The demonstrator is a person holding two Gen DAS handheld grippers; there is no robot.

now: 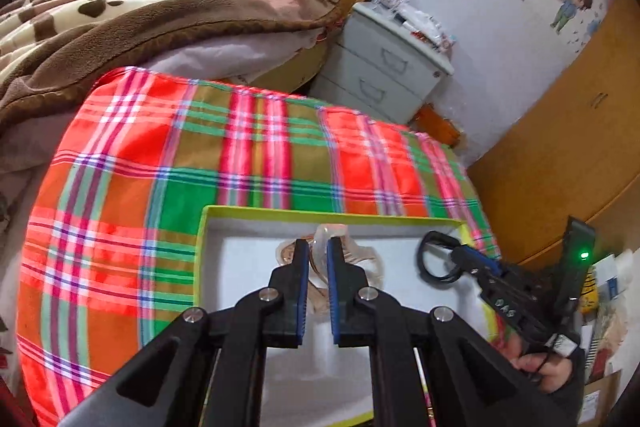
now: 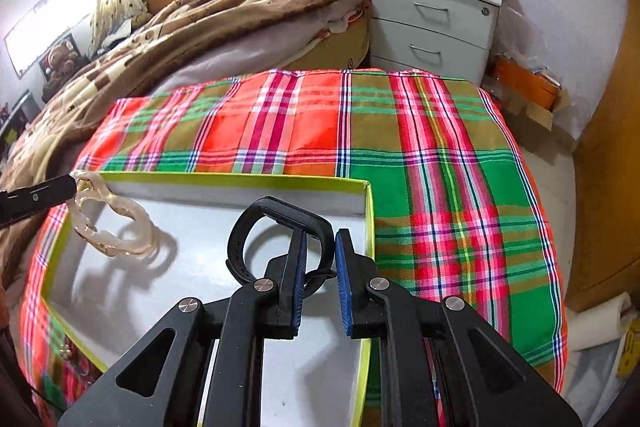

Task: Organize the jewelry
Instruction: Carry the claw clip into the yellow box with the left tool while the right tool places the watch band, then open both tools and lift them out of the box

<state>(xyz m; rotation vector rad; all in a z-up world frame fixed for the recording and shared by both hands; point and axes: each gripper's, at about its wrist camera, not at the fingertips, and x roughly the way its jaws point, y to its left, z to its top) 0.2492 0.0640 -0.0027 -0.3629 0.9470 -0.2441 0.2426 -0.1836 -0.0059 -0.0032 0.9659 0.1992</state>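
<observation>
Jewelry here comes to two pieces, both above one shallow tray [image 2: 362,211] with a yellow-green rim and a white floor, which sits on a single red, green and olive plaid cloth [image 2: 440,163]. The first piece is a translucent pinkish chain of chunky links [image 2: 120,227]; from the right wrist view its top link sits at the tip of the left gripper [image 1: 317,247] while the rest hangs over the tray's left part, casting a shadow on the white floor. From the left wrist view the two blue-padded fingers stand narrowly apart with the clear links between them, so the jaws are closed onto the chain. The second piece is a black band [image 2: 276,227], looped into a rounded shape. The right gripper [image 2: 320,239] has this loop pinched against its left pad, jaws drawn narrow, just above the tray's right part near the rim. In the left wrist view the same black loop shows at the end of the right gripper, over the tray's far right corner. Behind the cloth lie one brown paw-print blanket [image 1: 120,7] and one grey two-drawer nightstand [image 2: 432,23].
</observation>
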